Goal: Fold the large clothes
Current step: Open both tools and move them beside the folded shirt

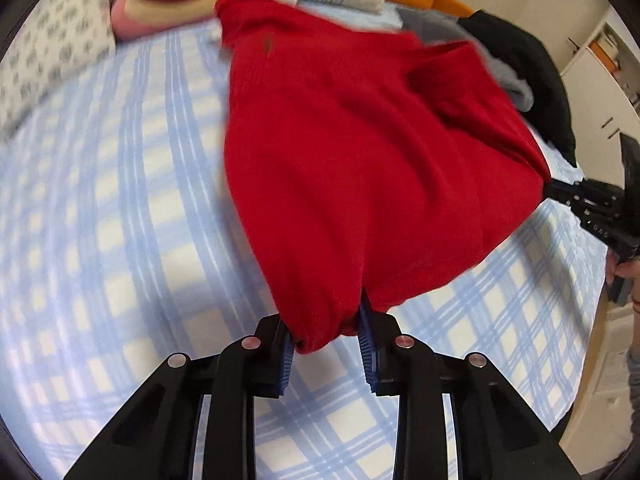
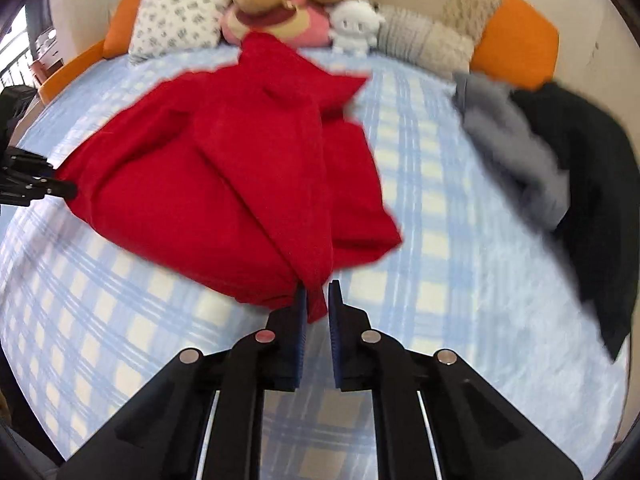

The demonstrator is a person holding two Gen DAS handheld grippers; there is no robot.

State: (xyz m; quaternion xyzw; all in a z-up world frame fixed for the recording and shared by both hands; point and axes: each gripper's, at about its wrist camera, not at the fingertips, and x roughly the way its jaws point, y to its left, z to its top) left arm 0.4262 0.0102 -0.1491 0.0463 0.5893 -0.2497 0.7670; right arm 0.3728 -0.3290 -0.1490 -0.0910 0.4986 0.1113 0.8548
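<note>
Left wrist: left gripper (image 1: 326,346) jaws pinching red garment (image 1: 360,152) hem, spread on bed (image 1: 100,220). Right wrist: right gripper (image 2: 317,312) jaws nearly closed on other corner. Lift both evenly, keep hem taut, fold twd pillows.

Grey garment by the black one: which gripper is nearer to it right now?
Right. The right gripper grips the red garment at the corner toward the grey garment. The left gripper holds the red garment's other near corner, farther from it.
</note>
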